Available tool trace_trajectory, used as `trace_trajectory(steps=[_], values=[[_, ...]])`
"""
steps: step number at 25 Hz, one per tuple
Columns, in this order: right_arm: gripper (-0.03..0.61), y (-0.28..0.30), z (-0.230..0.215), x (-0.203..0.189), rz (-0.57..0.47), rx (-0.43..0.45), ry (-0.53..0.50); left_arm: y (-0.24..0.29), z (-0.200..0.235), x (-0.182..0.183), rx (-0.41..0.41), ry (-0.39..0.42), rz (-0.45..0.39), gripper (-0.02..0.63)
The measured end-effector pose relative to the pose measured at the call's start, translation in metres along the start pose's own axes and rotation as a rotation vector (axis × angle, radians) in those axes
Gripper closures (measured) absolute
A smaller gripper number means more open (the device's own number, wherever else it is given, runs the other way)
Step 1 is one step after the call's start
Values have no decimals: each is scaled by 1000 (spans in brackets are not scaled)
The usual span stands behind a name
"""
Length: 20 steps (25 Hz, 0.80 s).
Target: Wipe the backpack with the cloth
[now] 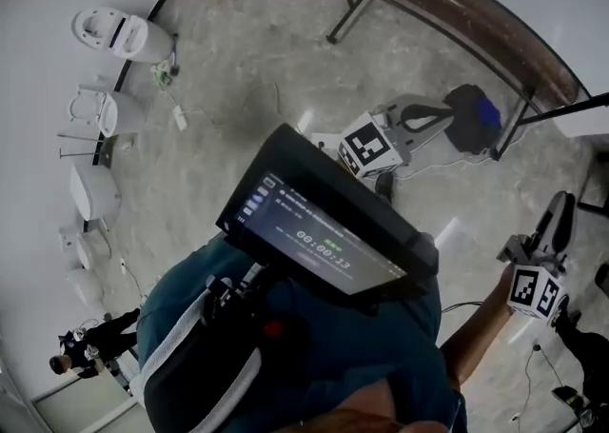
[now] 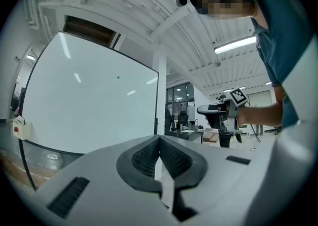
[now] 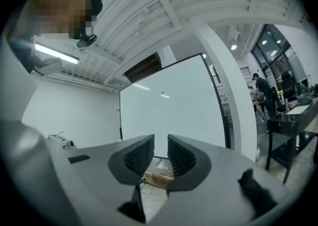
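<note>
Left gripper view: left gripper jaws closed, empty; right gripper partly open, empty. Neither backpack nor cloth visible, so I judge wiping isn't under way; next: locate cloth.

Black padded bag with pale grey piping along a curved edge and a small red spot. It lies against the person's teal shirt, just below and left of the screen. Its top is hidden under the screen and its bottom is cut by the frame edge. May be the backpack; cannot tell. A dark shape with a blue patch sits well beyond the screen, unidentified. The cloth cannot be made out in any view.
</note>
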State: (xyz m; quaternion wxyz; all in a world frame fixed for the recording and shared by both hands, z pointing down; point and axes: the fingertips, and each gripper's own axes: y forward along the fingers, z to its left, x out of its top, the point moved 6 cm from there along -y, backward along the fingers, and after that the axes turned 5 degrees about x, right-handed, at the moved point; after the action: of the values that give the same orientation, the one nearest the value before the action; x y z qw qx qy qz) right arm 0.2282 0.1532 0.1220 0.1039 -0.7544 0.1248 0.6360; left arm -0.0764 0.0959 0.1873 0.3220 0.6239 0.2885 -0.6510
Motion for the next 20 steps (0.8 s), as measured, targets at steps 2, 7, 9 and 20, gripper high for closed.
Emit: trace_trajectory(steps=[2,7,9,20], values=[[497,-28,14,5,-2,26,-13,-14,-19,15,7,10,-19,612],[497,-106,48,17,-11,61,-8,-64,-73,48,31,-1,-79,612],[497,-142,60,19,-8,71,-15,-88,-98,53,46,0,-95,612],[497,-295,120,30,17,103,-11,-184,-200,76,61,32,-115,612]])
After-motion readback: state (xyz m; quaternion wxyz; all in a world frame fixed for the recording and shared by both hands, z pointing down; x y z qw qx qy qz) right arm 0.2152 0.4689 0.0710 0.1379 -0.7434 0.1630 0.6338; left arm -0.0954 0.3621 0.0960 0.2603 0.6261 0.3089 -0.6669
